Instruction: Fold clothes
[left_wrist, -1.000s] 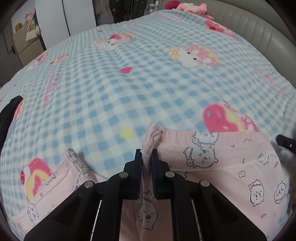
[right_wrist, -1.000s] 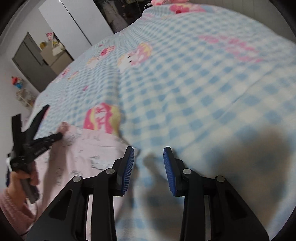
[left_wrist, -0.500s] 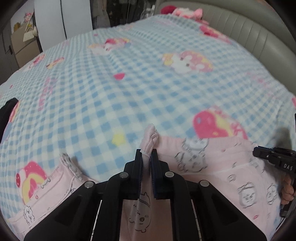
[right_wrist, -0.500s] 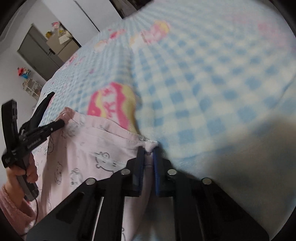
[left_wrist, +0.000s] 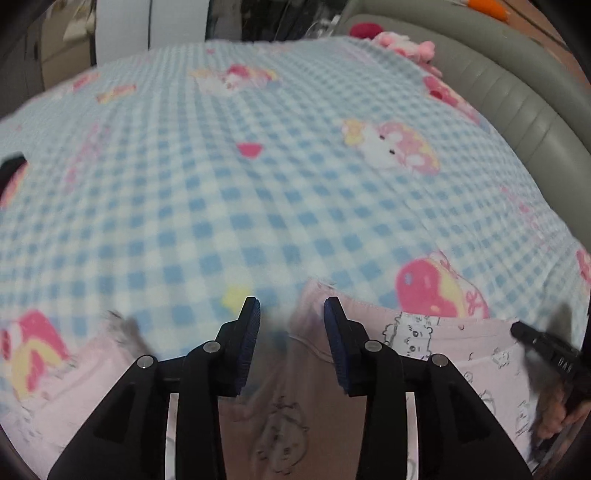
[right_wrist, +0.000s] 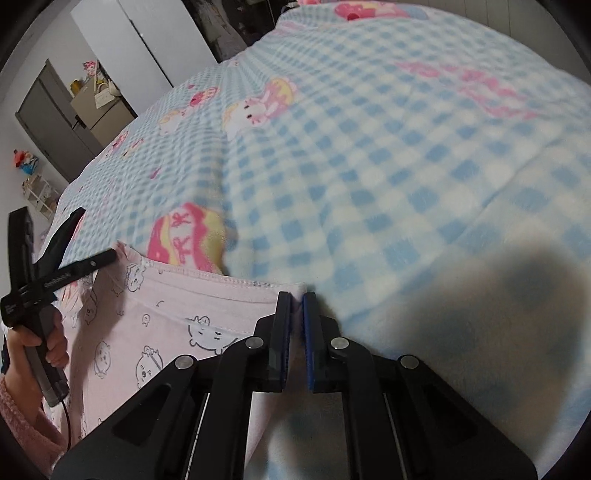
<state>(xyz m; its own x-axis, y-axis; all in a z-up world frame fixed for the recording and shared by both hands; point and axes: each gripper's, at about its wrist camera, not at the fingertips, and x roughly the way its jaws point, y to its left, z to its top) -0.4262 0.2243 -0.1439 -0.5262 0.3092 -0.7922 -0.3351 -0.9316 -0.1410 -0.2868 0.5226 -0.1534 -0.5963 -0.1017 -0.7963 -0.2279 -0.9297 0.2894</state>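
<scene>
Left gripper (left_wrist: 291, 314) jaws just opened, releasing the pink pyjama garment (left_wrist: 436, 343) corner it pinched earlier, right gripper (right_wrist: 296, 301) now clamped on the garment's right hem corner, garment flat on near edge of checked blanket (left_wrist: 258, 184).

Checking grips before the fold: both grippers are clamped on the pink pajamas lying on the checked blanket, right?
Only the right gripper is clamped on the pink pajamas. The left gripper has just been opening, as the left wrist view shows, nothing pinched.

Pink garment (left_wrist: 436, 354) running off the bottom edge below the left gripper (left_wrist: 291, 325), its near edge blurring, person's hand (right_wrist: 44, 343) being cut off beside it
</scene>
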